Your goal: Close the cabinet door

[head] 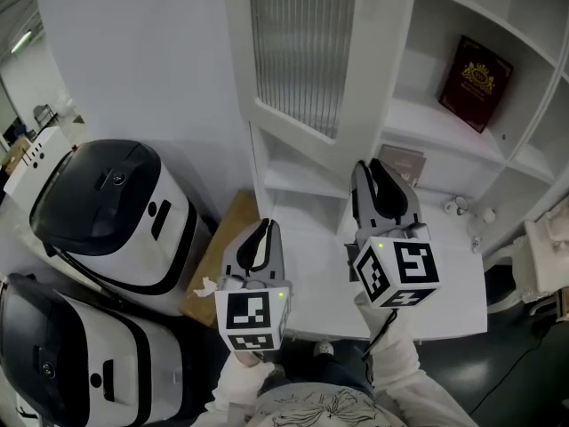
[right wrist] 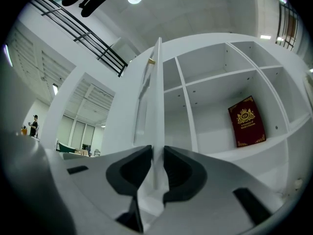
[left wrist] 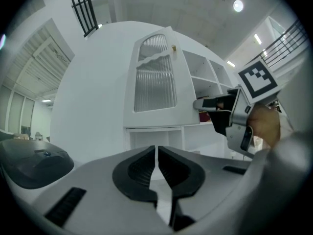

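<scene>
Cabinet door [head: 298, 52], white, ribbed-glass, ajar; right tool [head: 378, 172] pinches its edge; left tool [head: 264, 229] closed, empty.

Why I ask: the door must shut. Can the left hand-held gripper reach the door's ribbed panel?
Probably yes: the left hand-held gripper, shut and empty, faces the door's ribbed panel with nothing between.

Red book [head: 475, 82] leaning on a shelf [head: 425, 121], beyond and right of the right fingers [head: 384, 189]. Two black-and-white appliances [head: 111, 212] well left of the left fingers [head: 258, 249]; brown box [head: 222, 238] just beside them.
</scene>
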Tool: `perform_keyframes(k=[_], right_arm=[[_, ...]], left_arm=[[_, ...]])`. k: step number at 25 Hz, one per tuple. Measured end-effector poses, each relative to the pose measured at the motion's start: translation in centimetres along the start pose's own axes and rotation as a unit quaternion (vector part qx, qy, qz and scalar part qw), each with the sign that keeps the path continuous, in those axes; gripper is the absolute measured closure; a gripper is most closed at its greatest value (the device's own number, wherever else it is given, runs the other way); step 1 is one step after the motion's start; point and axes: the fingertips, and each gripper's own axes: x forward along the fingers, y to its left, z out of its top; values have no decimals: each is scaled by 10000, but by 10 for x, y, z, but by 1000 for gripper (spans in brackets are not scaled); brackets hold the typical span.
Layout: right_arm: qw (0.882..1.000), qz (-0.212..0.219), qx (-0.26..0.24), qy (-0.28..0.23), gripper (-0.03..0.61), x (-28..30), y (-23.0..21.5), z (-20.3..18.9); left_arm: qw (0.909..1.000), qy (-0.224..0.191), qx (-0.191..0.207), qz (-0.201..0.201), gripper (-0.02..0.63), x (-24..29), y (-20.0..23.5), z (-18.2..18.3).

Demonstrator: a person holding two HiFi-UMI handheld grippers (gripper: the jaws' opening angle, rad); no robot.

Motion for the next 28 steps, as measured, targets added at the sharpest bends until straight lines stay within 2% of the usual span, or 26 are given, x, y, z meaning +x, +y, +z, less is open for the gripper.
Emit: perform_keyframes(k=[11,28], right_arm=[[9996,228,113,-91,500,20,-32,-4],[9997,176,54,-128,503,49,-66,-11]], left_arm=[[9999,-37,30,99,594,43,-21,4],[9997,-55,57,235,594,88,-33,8]])
